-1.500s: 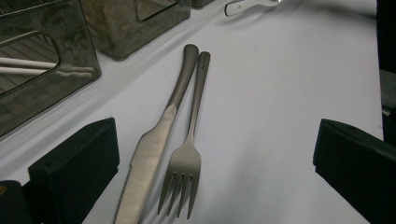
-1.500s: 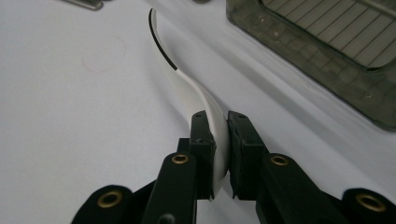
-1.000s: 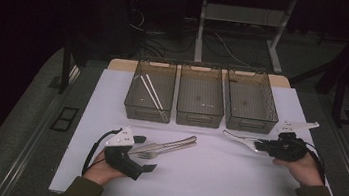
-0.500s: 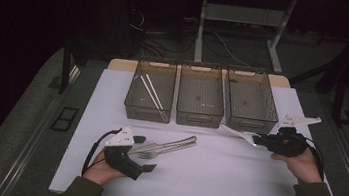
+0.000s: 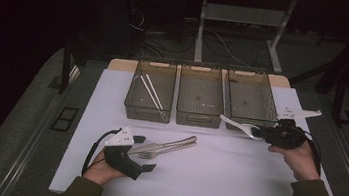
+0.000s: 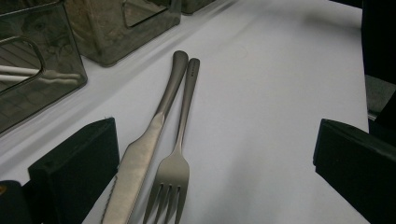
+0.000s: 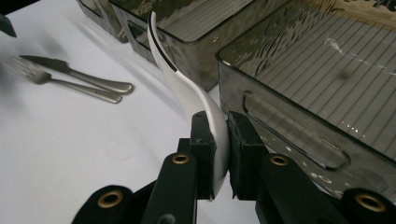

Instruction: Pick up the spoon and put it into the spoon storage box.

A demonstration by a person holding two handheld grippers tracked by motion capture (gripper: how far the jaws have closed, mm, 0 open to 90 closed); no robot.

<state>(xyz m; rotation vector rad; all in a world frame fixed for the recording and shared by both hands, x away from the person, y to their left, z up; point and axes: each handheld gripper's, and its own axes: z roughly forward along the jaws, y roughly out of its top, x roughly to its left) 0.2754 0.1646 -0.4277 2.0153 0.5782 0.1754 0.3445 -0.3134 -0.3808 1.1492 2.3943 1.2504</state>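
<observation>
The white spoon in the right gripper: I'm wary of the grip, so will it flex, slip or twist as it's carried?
The white spoon looks like thin plastic, so probably light and slightly bendy. The right gripper pinches only one end, and the long free part could pivot. Its glossy, curved surface may slide between the pads.

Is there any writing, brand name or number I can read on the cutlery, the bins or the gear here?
Fork: a small stamped mark near the handle's end, too small and blurred to read.
Knife: no readable text.
White spoon held by the right gripper: no text.
Three clear bins: no labels or numbers legible.
White table cover: blank.
So nothing can be quoted as it reads.
</observation>
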